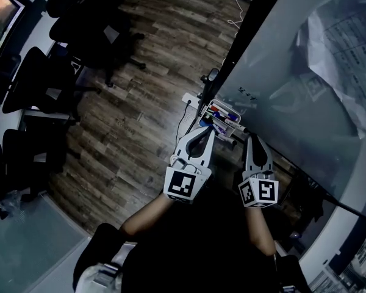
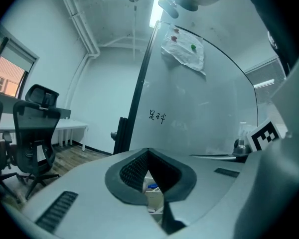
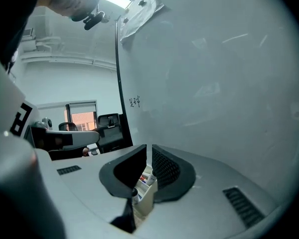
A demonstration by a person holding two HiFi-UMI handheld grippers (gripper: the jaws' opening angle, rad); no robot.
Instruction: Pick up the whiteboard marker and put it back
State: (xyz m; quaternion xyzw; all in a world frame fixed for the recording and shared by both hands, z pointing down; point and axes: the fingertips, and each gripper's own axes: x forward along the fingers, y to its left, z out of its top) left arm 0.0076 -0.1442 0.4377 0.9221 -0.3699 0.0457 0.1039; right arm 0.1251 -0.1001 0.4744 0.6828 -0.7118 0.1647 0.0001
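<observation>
The left gripper (image 1: 206, 131) has its fingers pressed together at the tips, with nothing between them. The right gripper (image 1: 251, 140) has its fingers a thin slit apart, also empty. Both hang side by side, just short of the white plastic marker tray (image 1: 227, 129) at the lower edge of the large whiteboard (image 1: 293, 72). The colour-capped whiteboard markers (image 1: 224, 113) lie in that tray.

You are standing with the whiteboard (image 1: 280, 72) on your right and the chairs (image 1: 36, 84) well off to your left on the floor (image 1: 146, 102). The marker box (image 1: 234, 124) is sitting at the whiteboard's foot, just ahead of your left gripper (image 1: 205, 131) and right gripper (image 1: 251, 139), with markers (image 1: 221, 111) lying inside. A paper sheet (image 1: 341, 47) is hanging high on the whiteboard.
</observation>
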